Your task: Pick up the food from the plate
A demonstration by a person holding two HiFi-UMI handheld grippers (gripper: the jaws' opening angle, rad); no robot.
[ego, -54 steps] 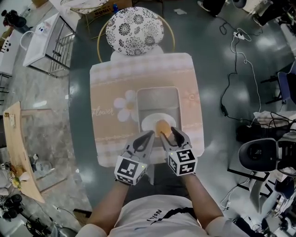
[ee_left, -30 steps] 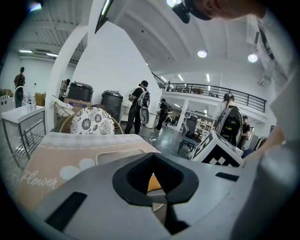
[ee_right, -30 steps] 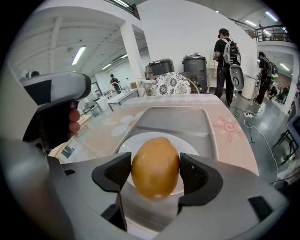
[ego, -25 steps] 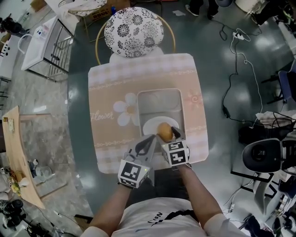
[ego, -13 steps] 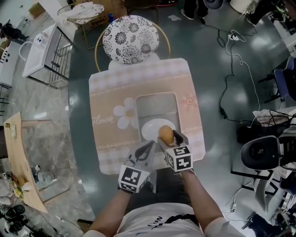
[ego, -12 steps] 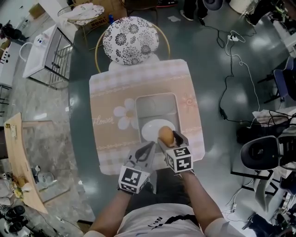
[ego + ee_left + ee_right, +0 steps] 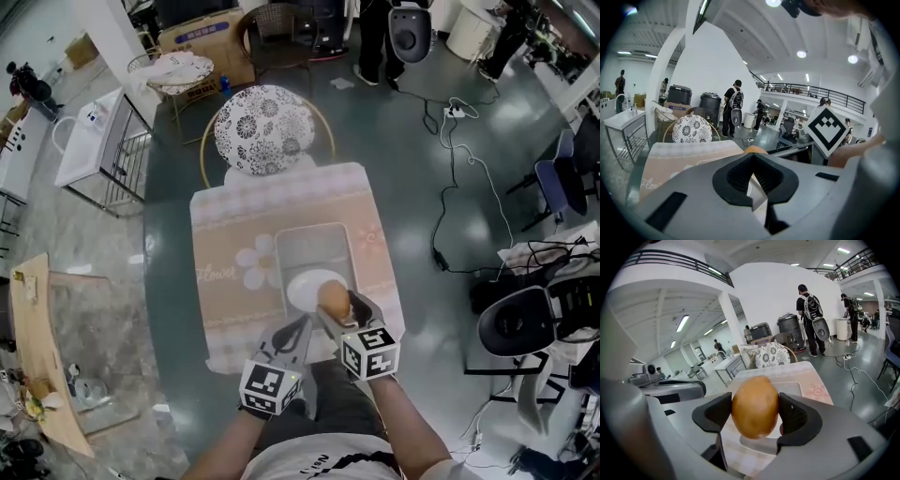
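Note:
The food point(image 7: 332, 297) is a smooth, golden-brown, egg-shaped piece. My right gripper point(image 7: 336, 311) is shut on it and holds it just over the near edge of the white plate point(image 7: 302, 291). In the right gripper view the food point(image 7: 755, 406) fills the gap between both jaws, with the plate point(image 7: 759, 443) showing below it. The plate lies at the near end of a grey tray point(image 7: 314, 248). My left gripper point(image 7: 298, 330) hovers beside it on the left, shut and holding nothing. In the left gripper view only the top of the food point(image 7: 754, 150) peeks over the closed jaws.
A pink cloth with a flower print point(image 7: 230, 262) covers the small table. A chair with a patterned round cushion point(image 7: 262, 129) stands at the far side. Cables point(image 7: 448, 178) run over the floor on the right, near an office chair point(image 7: 516, 323). People stand farther back.
The right gripper has lifted the food off the plate and keeps hold of it. The head view has pulled back and shows more of the room. The left gripper stays shut beside it.

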